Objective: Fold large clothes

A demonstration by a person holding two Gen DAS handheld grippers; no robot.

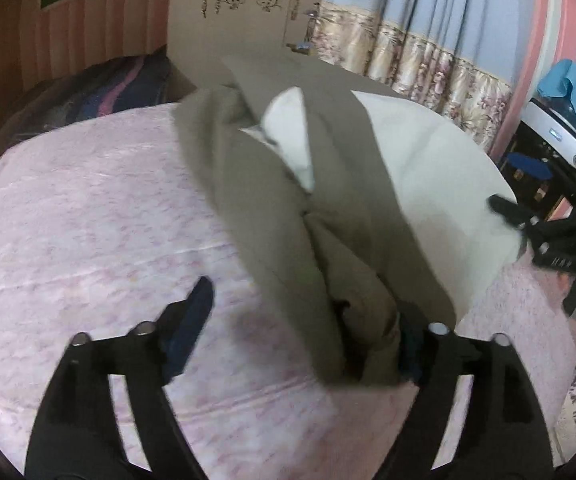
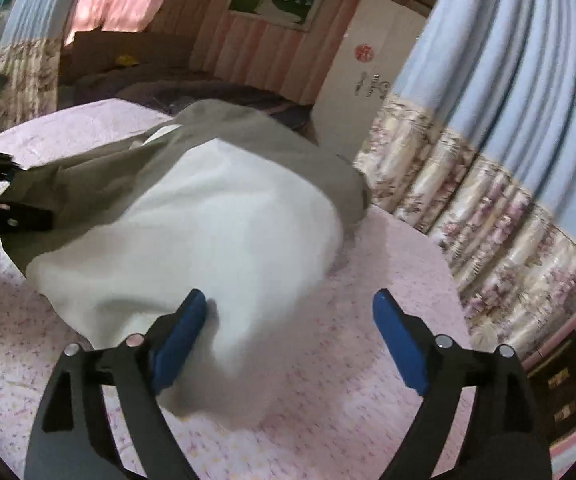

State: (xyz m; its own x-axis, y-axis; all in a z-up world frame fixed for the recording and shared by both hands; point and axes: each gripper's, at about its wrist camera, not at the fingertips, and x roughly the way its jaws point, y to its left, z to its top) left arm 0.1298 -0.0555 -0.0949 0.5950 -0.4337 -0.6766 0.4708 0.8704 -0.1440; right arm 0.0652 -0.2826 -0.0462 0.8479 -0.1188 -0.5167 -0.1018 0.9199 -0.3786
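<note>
On a bed (image 1: 68, 220) with a pink flowered cover, beside blue and floral curtains (image 2: 487, 140) and pink striped walls, lies a khaki coat (image 1: 256, 184), its white lining (image 2: 216, 232) turned up. Left tool (image 1: 307, 328) stands wide open, cloth bunched by one finger. Right tool (image 2: 291, 332) gapes open over the lining's edge, gripping nothing.

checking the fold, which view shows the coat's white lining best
The right wrist view: the olive-grey coat's white lining fills its centre, spread over the pink bedspread. The left wrist view shows mostly the olive outer fabric, with lining only at the right.
</note>
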